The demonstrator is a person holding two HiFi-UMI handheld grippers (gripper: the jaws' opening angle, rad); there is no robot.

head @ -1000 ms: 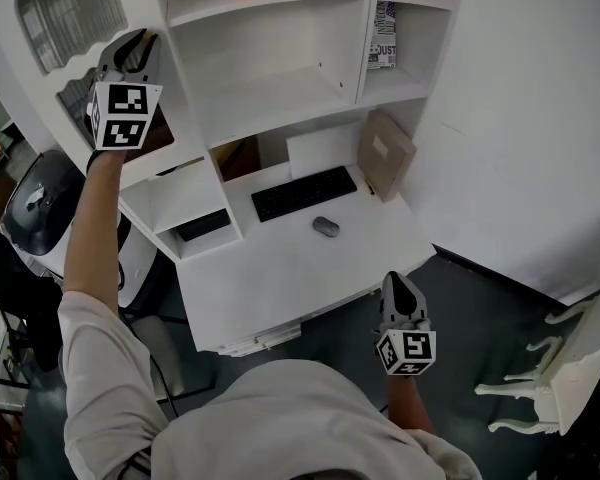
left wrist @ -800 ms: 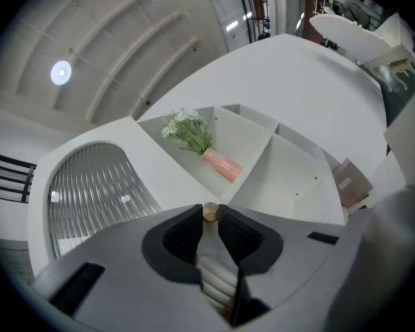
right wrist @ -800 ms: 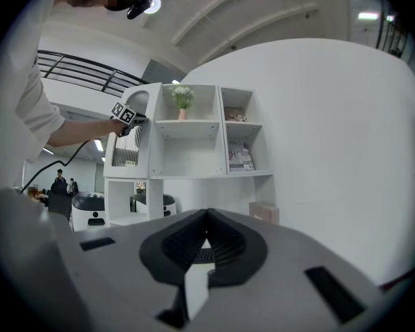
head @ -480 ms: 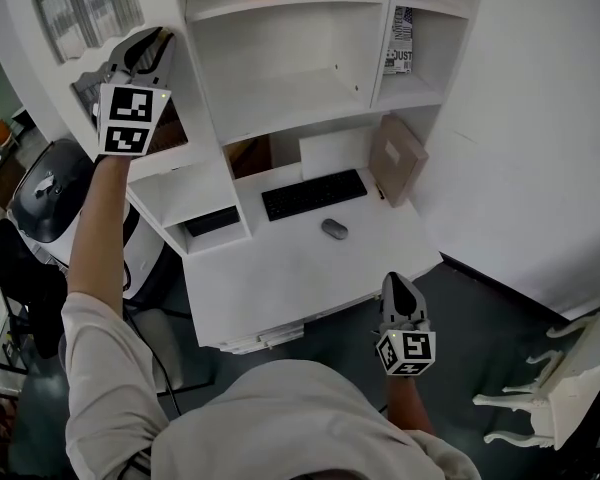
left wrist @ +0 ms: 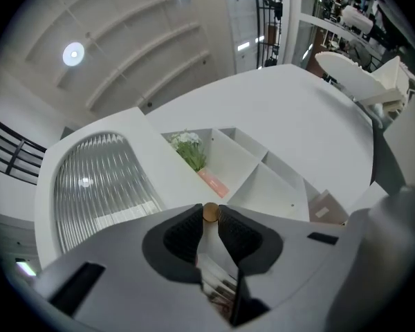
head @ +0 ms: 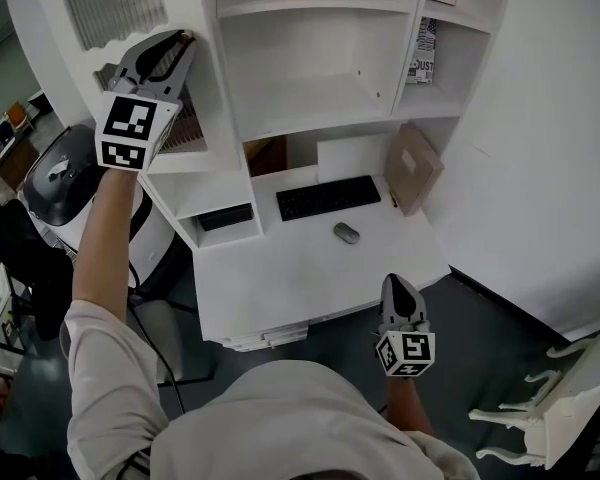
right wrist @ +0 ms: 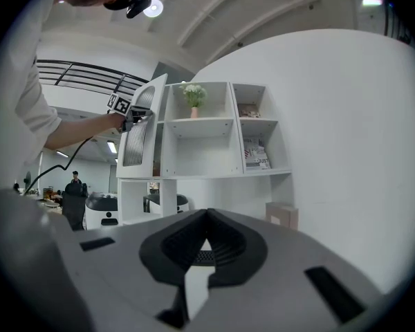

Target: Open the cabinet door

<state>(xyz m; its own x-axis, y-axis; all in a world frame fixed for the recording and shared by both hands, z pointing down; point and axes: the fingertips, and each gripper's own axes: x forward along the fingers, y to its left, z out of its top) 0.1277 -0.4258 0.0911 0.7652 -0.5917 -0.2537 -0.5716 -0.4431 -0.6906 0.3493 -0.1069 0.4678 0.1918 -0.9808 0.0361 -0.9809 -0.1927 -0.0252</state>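
Cabinet door (left wrist: 100, 178): ribbed-glass panel at the upper left of the shelf unit (head: 310, 93), standing partly open. Its knob (left wrist: 210, 212) is clamped between the left gripper (head: 178, 40) jaws, as a handle for pulling.
Right gripper (right wrist: 206, 244): held low, clear of the door's swing, jaws together, nothing gripped.

An office-like room: a white desk (head: 300, 268) bears a keyboard (head: 328, 197) and mouse (head: 347, 232); above the desk, open shelves (head: 320, 103) hold magazines (head: 421, 54) and a potted plant (right wrist: 194, 99).
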